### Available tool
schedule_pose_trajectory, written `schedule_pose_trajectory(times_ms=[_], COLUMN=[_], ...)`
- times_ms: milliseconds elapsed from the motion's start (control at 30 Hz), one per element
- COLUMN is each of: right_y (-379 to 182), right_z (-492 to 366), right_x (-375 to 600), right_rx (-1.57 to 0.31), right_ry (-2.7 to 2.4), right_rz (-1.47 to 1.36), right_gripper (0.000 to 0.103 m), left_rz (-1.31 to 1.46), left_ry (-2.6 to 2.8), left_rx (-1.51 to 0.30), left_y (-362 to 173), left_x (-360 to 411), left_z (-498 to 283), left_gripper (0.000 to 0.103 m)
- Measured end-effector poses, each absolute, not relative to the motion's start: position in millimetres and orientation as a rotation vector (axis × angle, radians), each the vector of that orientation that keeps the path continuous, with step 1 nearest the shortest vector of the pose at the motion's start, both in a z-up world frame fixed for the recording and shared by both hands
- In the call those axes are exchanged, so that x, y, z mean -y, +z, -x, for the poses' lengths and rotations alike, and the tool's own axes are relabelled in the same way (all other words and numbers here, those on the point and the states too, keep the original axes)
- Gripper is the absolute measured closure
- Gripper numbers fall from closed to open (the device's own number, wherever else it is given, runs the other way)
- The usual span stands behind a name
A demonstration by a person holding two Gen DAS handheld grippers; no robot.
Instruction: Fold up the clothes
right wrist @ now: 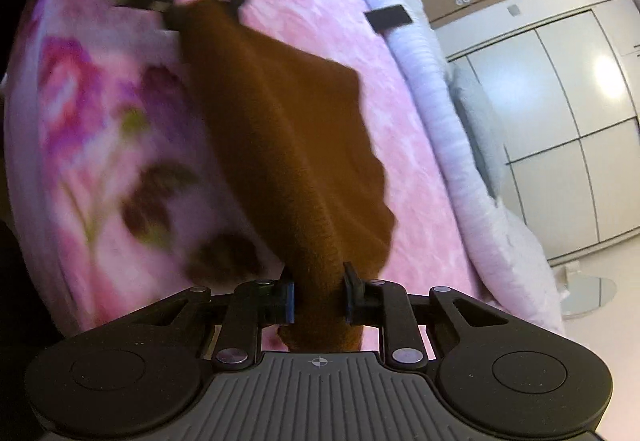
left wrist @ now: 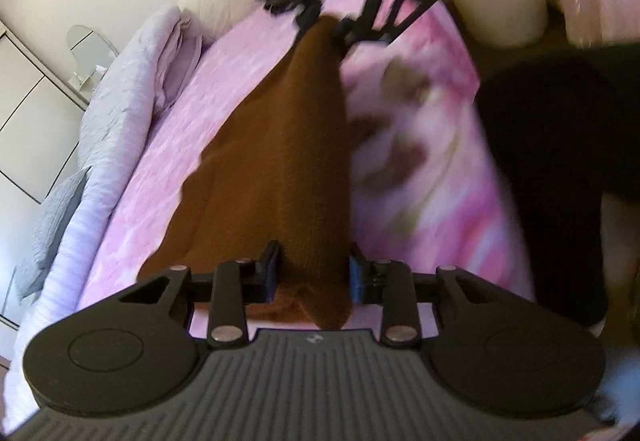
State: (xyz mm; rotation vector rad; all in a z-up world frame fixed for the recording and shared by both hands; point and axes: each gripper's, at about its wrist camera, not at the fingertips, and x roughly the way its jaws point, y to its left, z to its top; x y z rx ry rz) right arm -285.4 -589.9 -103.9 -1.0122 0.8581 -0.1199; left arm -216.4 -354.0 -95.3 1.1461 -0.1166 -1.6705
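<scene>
A brown knitted garment (left wrist: 276, 145) is stretched in the air between both grippers, above a pink flowered blanket (left wrist: 420, 169). My left gripper (left wrist: 312, 275) is shut on one end of it, the cloth bunched between the blue pads. At the far end, the right gripper (left wrist: 332, 29) pinches the other end. In the right wrist view the same brown garment (right wrist: 288, 129) runs from my right gripper (right wrist: 319, 301), shut on it, up to the left gripper (right wrist: 180, 15) at the top. A loose flap hangs to the right side.
The pink blanket (right wrist: 320, 1) covers a bed. A pale lilac quilt (left wrist: 120, 89) lies rolled along the bed's edge, also the quilt (right wrist: 432, 89). White wardrobe doors (right wrist: 560, 121) stand beyond. A person's dark clothing (left wrist: 560, 161) is at the right.
</scene>
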Motion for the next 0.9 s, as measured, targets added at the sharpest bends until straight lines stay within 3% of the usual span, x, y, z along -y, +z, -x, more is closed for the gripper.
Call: schedule_pose_trajectory(times_ms=[100, 233, 533, 567, 600, 633, 900], right_y=[-108, -111, -71, -67, -63, -61, -82], right_z=[296, 309, 321, 319, 316, 313, 268], right_x=[604, 620, 585, 575, 565, 555, 504], right_rx=[-0.886, -0.918, -0.864, -0.846, -0.828, -0.805, -0.793], right_ry=[-0.152, -0.204, -0.318, -0.297, -0.272, -0.244, -0.07], right_rz=[1.043, 1.071, 0.917, 0.899, 0.883, 0.877, 0.878], right_gripper=[0.081, 0.067, 0.065, 0.056, 0.03, 0.018, 0.018], left_rz=[-1.128, -1.082, -1.144, -1.156, -1.167, -1.178, -1.18], left_ry=[-1.68, -1.695, -1.561, -1.555, -1.549, -1.543, -1.53], left_rx=[0.097, 0.056, 0.067, 0.092, 0.117, 0.142, 0.257], left_y=[-96, -86, -86, -87, -89, -91, -98], left_x=[364, 351, 319, 319, 320, 320, 330], left_z=[234, 222, 171, 169, 167, 165, 148], left_gripper=[0.07, 0.062, 0.061, 0.06, 0.055, 0.052, 0.044])
